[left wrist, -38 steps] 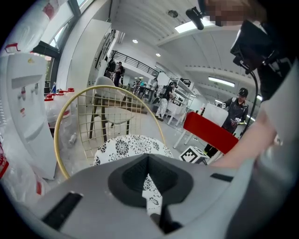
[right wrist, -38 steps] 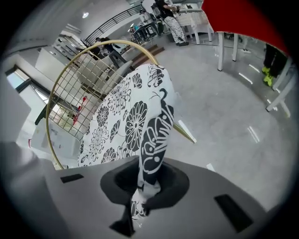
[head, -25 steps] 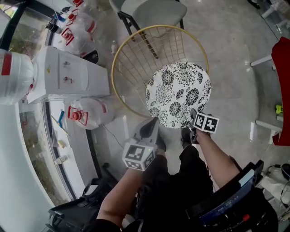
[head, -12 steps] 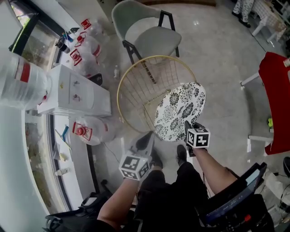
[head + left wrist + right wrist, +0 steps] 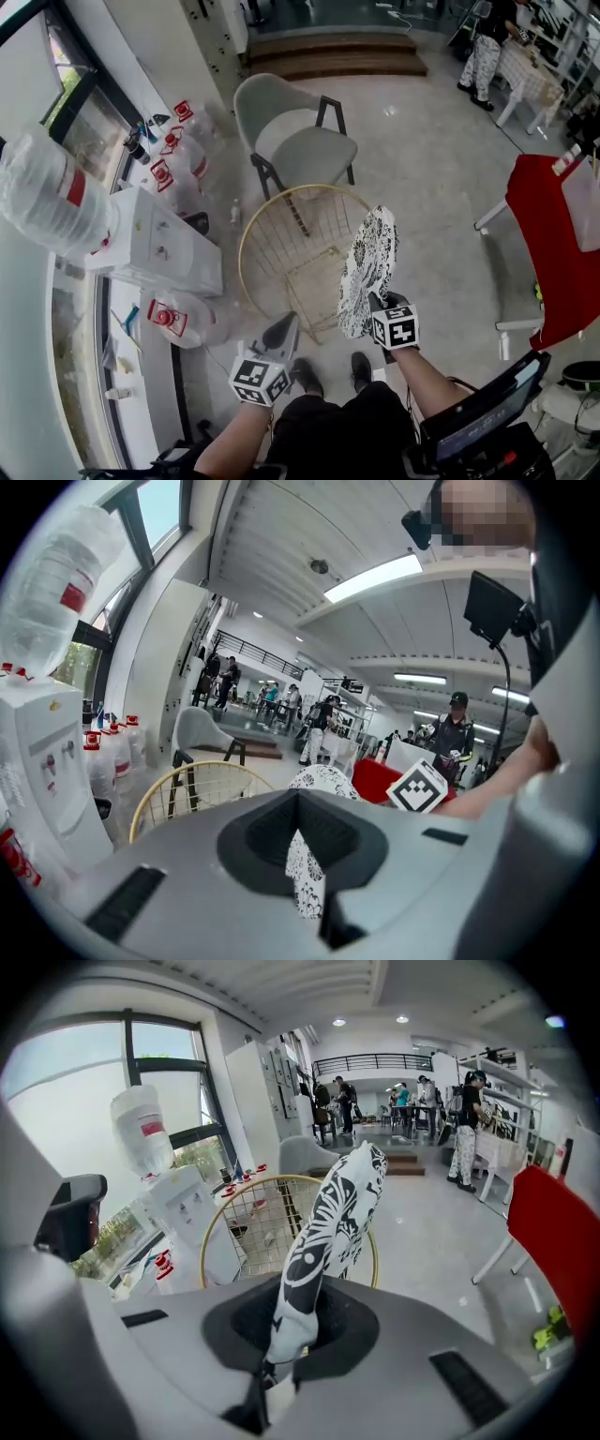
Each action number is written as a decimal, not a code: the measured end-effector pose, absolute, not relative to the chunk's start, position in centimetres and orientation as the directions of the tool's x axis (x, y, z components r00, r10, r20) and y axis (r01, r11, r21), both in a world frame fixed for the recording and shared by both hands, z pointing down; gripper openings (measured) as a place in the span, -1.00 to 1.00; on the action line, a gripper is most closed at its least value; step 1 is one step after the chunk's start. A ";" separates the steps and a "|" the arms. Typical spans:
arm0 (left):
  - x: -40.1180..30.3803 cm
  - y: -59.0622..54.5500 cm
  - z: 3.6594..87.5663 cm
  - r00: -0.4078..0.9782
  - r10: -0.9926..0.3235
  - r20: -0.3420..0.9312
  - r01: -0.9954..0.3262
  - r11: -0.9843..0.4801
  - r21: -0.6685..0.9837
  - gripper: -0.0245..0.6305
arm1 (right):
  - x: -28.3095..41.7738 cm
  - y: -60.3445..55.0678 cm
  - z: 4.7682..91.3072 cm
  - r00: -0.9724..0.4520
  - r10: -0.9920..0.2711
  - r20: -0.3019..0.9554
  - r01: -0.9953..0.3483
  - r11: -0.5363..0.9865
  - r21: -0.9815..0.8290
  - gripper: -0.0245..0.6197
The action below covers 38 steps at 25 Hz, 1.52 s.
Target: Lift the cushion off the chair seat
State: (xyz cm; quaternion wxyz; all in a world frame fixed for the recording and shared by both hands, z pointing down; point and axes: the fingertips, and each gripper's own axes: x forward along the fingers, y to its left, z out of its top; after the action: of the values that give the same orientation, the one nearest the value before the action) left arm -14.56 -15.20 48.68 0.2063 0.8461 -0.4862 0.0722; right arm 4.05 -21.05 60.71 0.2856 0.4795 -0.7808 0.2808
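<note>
The round black-and-white flowered cushion (image 5: 367,267) hangs on edge in the air, clear of the gold wire chair (image 5: 248,234). My right gripper (image 5: 377,304) is shut on the cushion's lower rim. In the right gripper view the cushion (image 5: 328,1232) rises upright out of the closed jaws (image 5: 267,1384), with the chair's gold rim (image 5: 225,1213) behind it. My left gripper (image 5: 284,324) floats to the left of the cushion, apart from it, its jaws together and holding nothing. In the left gripper view the cushion (image 5: 323,782) stands beyond the jaws (image 5: 323,922), beside the wire chair (image 5: 150,799).
A grey padded chair (image 5: 300,141) stands behind the wire chair. A white water dispenser (image 5: 155,244) and several water jugs (image 5: 173,319) line the window wall at left. A red table (image 5: 553,253) is at right. People stand far back.
Both grippers have risen. The right one has lifted the cushion off the wire seat and rolled, tipping it from lying flat to standing on edge. The left stayed empty.
</note>
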 end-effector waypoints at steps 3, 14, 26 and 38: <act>-15.0 -15.3 47.2 0.512 -0.807 0.295 -0.854 -0.443 0.272 -0.91 | 4.1 -21.0 58.9 -0.384 -0.600 0.702 -0.900 0.412 -0.140 -0.84; -16.8 -15.5 41.1 0.482 -0.855 0.192 -0.868 -0.437 0.235 -0.91 | 3.7 -20.5 51.1 -0.435 -0.645 0.628 -0.868 0.485 -0.103 -0.84; -15.8 -15.5 35.3 0.490 -0.865 0.107 -0.865 -0.467 0.182 -0.91 | 3.1 -21.4 39.9 -0.503 -0.760 0.411 -0.839 0.543 -0.023 -0.85; -17.8 -15.3 30.3 0.447 -0.894 0.025 -0.888 -0.440 0.129 -0.91 | 1.5 -21.2 32.5 -0.563 -0.807 0.178 -0.811 0.581 0.073 -0.84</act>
State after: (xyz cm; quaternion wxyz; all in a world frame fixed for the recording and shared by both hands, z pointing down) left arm -17.80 -15.35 30.26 0.0617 0.8483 -0.5254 -0.0232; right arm 1.45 -21.20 32.49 0.0964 0.4576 -0.8839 0.0083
